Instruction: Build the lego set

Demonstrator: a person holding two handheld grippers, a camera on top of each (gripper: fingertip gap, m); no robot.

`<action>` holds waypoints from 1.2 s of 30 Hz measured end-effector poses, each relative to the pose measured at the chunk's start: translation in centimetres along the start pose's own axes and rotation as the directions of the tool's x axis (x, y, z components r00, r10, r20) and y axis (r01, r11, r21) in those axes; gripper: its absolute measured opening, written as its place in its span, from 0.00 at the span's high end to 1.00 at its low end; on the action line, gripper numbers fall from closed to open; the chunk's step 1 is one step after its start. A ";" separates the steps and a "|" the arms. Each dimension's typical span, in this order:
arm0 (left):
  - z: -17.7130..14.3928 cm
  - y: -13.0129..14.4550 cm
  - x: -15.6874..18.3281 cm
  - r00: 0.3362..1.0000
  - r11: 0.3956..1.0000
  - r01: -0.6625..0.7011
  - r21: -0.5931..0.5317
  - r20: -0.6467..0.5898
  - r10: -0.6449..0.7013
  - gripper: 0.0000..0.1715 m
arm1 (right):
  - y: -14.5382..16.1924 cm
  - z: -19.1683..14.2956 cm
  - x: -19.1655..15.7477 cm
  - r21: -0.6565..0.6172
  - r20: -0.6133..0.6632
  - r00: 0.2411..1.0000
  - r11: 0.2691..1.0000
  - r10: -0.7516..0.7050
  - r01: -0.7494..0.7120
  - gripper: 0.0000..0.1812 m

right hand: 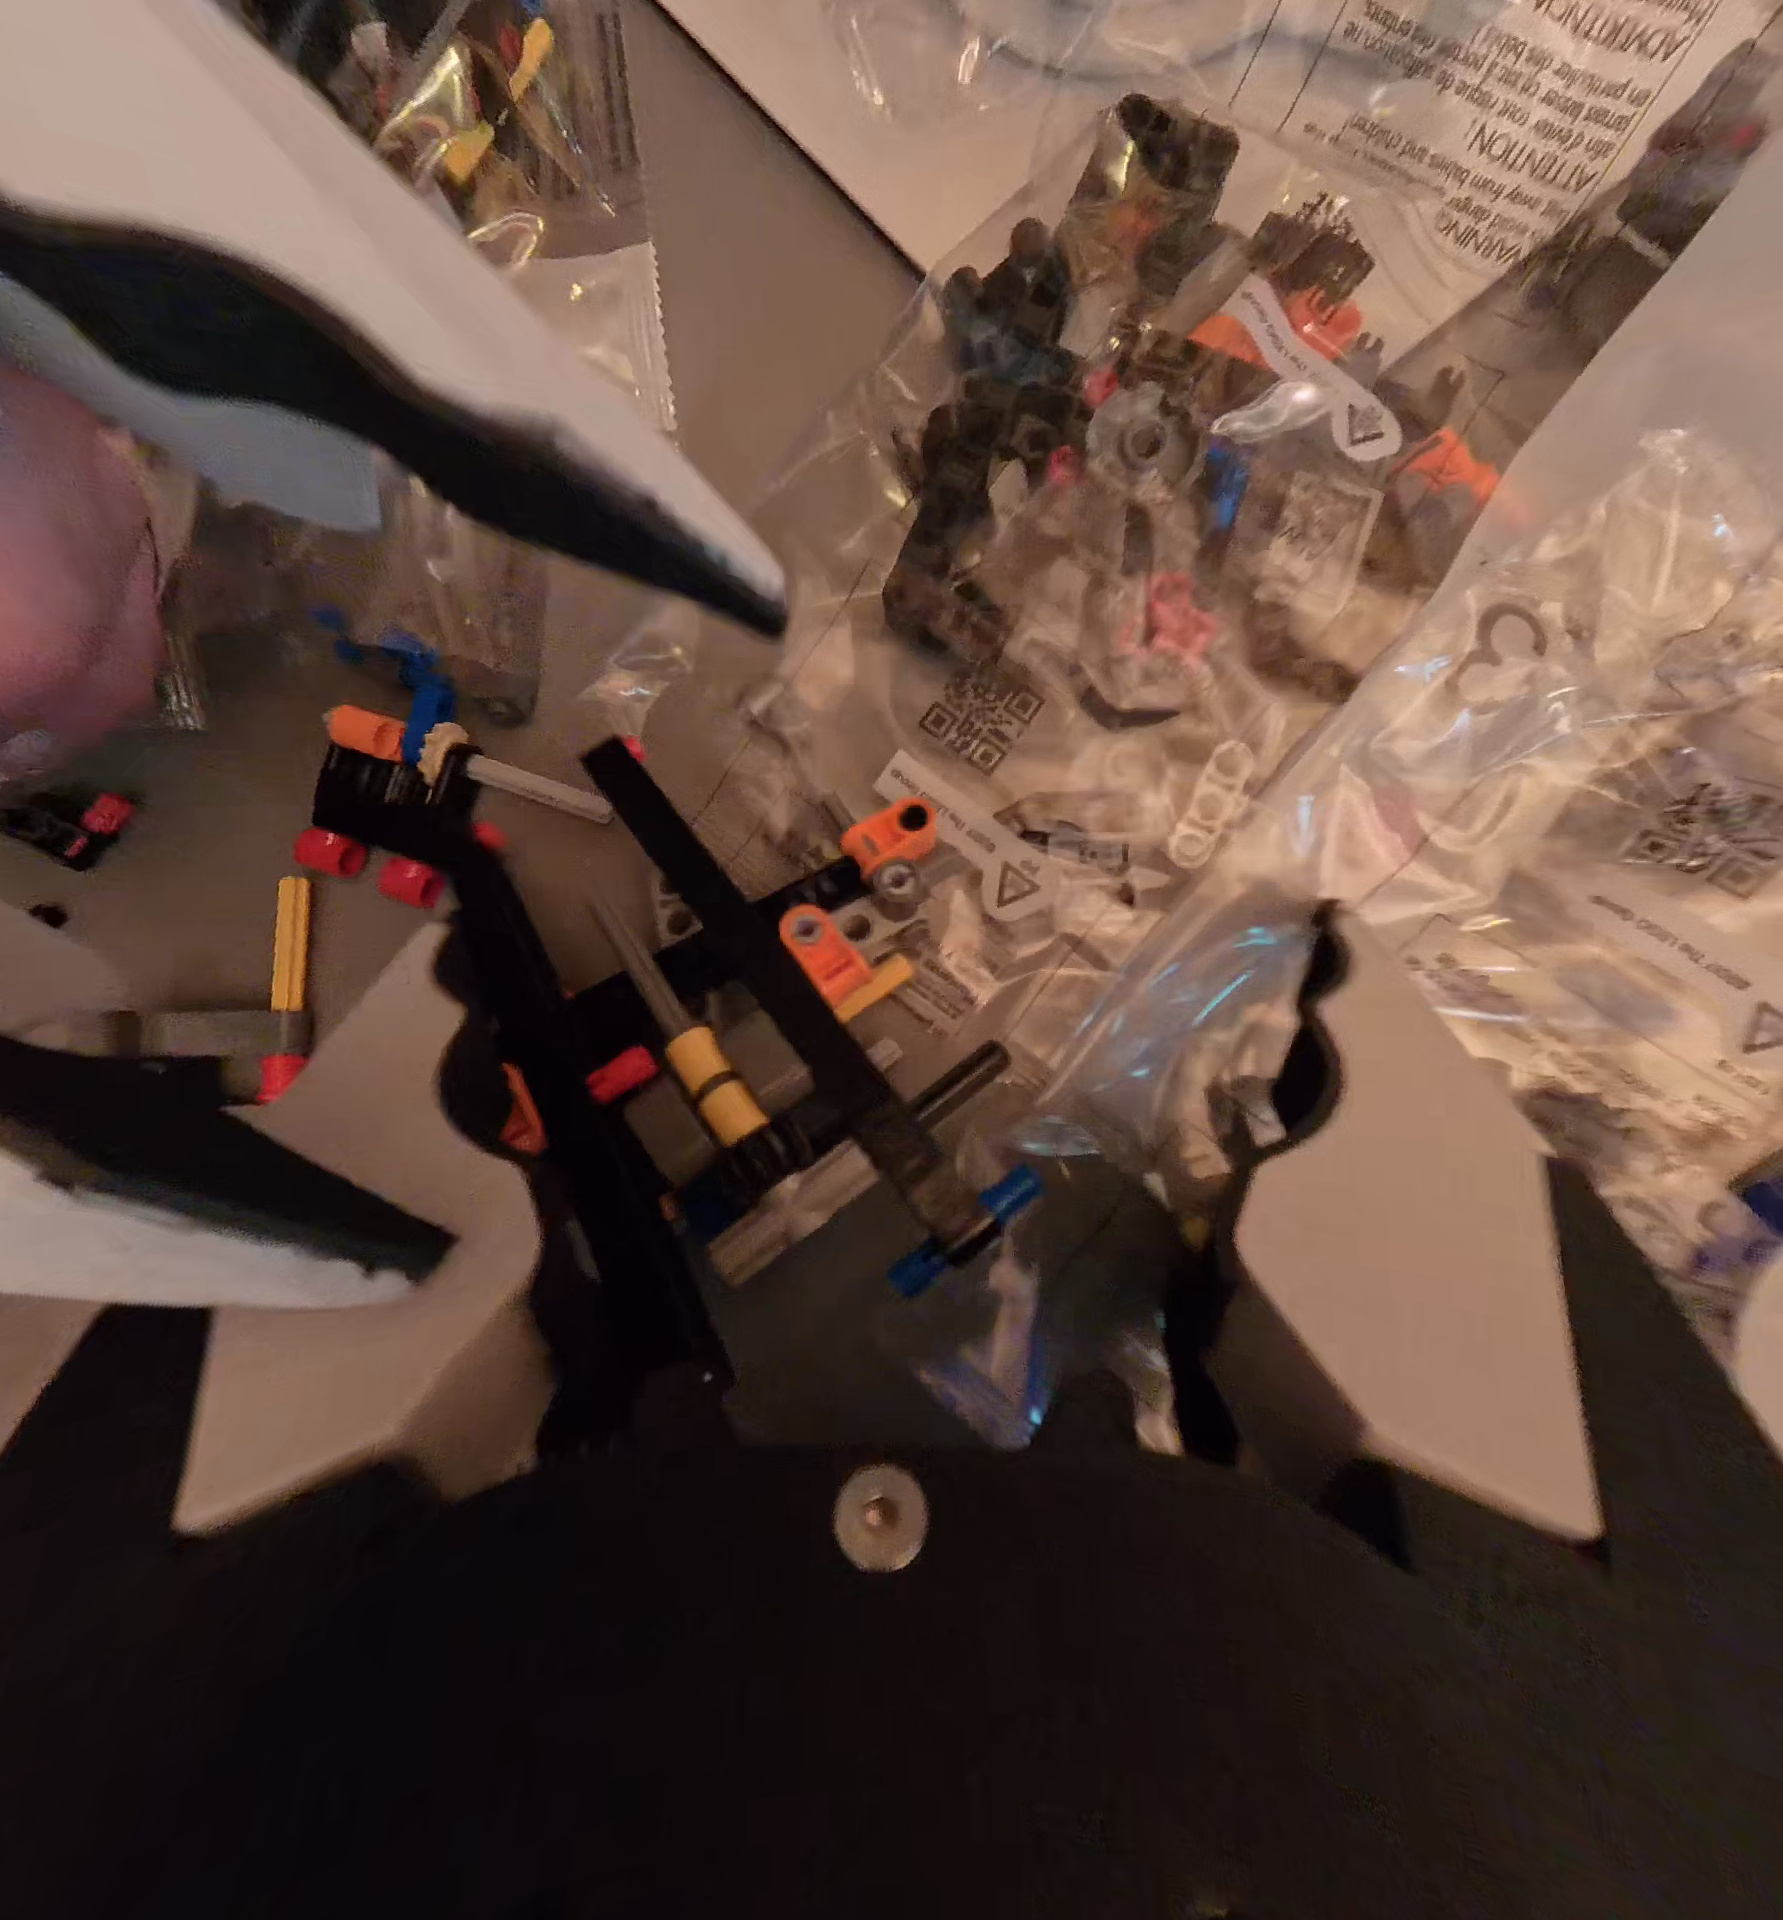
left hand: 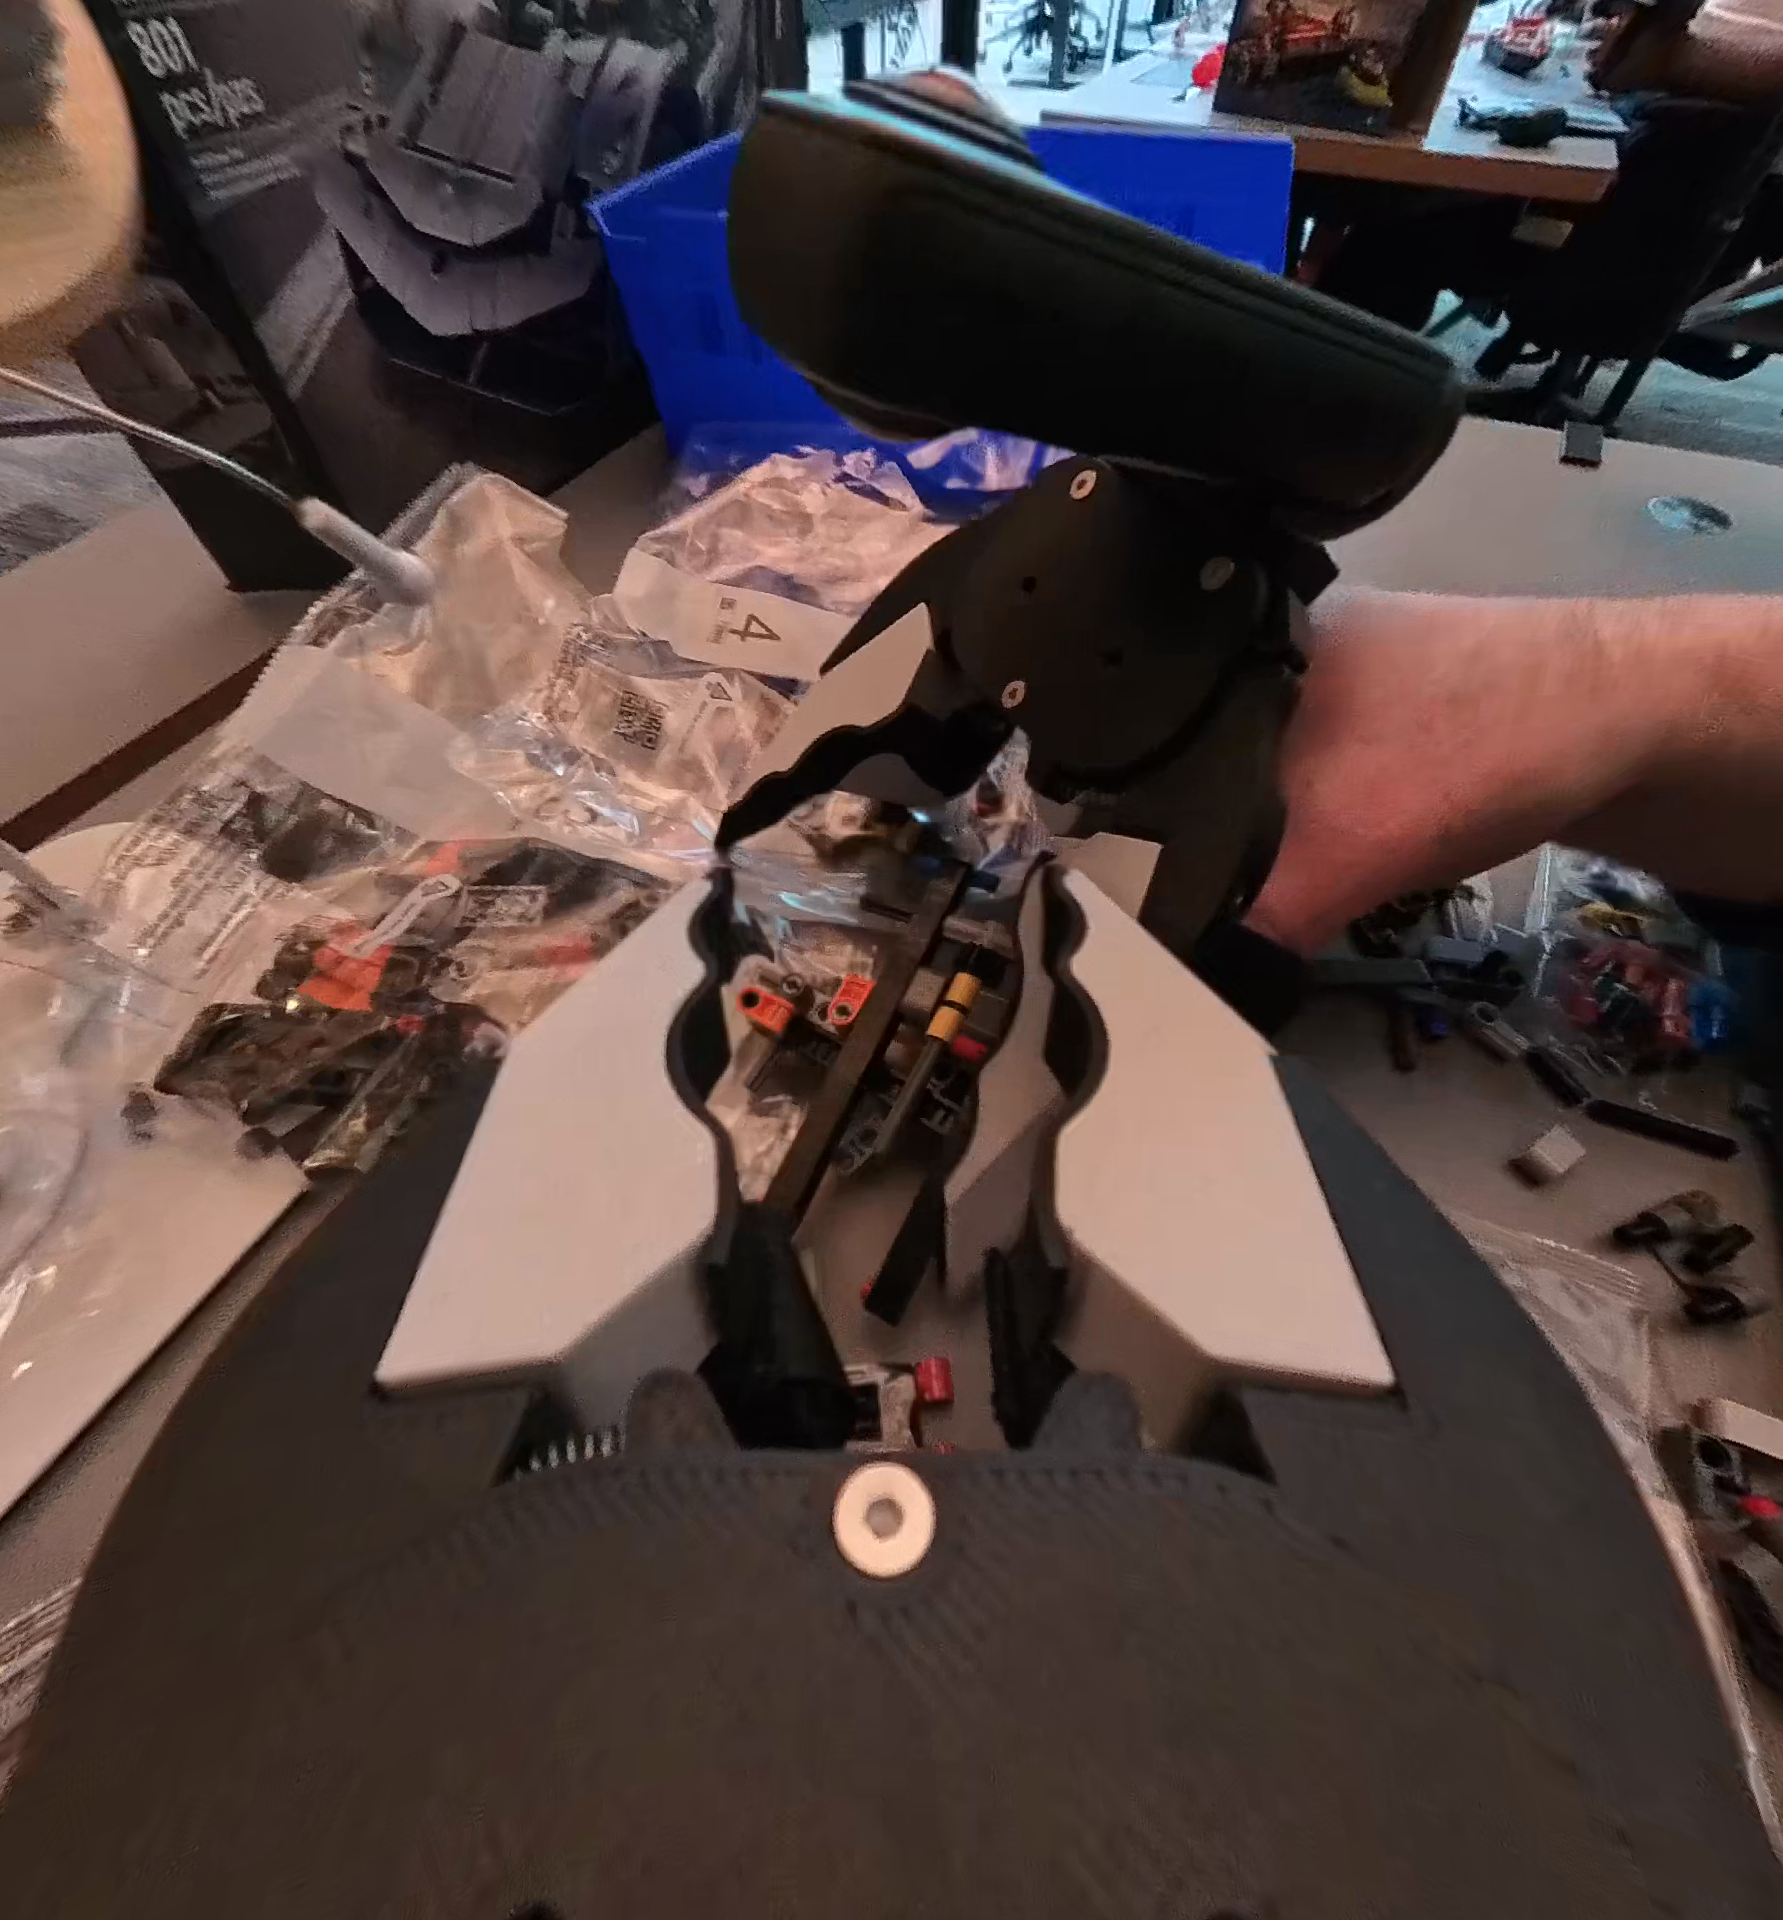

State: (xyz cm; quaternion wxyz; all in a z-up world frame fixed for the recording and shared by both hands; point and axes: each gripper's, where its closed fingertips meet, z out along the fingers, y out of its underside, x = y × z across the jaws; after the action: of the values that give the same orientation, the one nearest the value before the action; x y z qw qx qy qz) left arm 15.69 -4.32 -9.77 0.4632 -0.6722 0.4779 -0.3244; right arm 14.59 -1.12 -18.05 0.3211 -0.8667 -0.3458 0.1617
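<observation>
A partly built Lego assembly (left hand: 866, 1049) of black beams, a yellow-and-black axle sleeve (left hand: 954, 1003) and orange connectors lies on the table, partly on a clear bag. My left gripper (left hand: 882, 883) is open, its fingers on either side of the assembly. My right gripper (left hand: 980, 904), held by a hand (left hand: 1489, 748), hangs over the assembly's far end. In the right wrist view the right gripper (right hand: 882, 925) is wide open around the assembly (right hand: 752, 956). The left gripper (right hand: 606, 930) comes in from the left there, jaws apart. Neither visibly holds anything.
Clear bags of parts (left hand: 367, 935) (right hand: 1126, 468) lie to the left and beyond. Loose red pieces (right hand: 331, 852) and a yellow axle (right hand: 289, 940) sit beside the assembly. More loose parts (left hand: 1676, 1247) lie at right. A blue bin (left hand: 700, 312) and the set's box (left hand: 274, 260) stand behind.
</observation>
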 end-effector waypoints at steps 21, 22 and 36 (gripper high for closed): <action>-3.9 -0.6 -2.0 0.999 0.998 -0.052 -0.020 -0.013 0.052 0.76 | 3.4 -10.8 -1.3 0.147 0.158 0.958 0.965 -0.237 0.215 0.78; -3.5 0.4 -1.5 0.997 0.995 -0.060 -0.073 -0.050 0.057 0.75 | 3.4 -10.4 -1.6 0.136 0.164 0.955 0.965 -0.246 0.225 0.78; -1.1 6.4 0.7 0.975 0.924 -0.195 -0.328 -0.165 0.148 0.76 | 1.4 -7.2 -3.0 0.133 0.098 0.937 0.937 -0.336 0.323 0.97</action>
State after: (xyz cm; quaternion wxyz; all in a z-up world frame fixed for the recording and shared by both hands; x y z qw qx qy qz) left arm 12.78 -6.02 -15.40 0.3319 -0.6739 0.6148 -0.2401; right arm 16.75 -7.22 -13.46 0.3714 -0.7654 -0.4950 0.1767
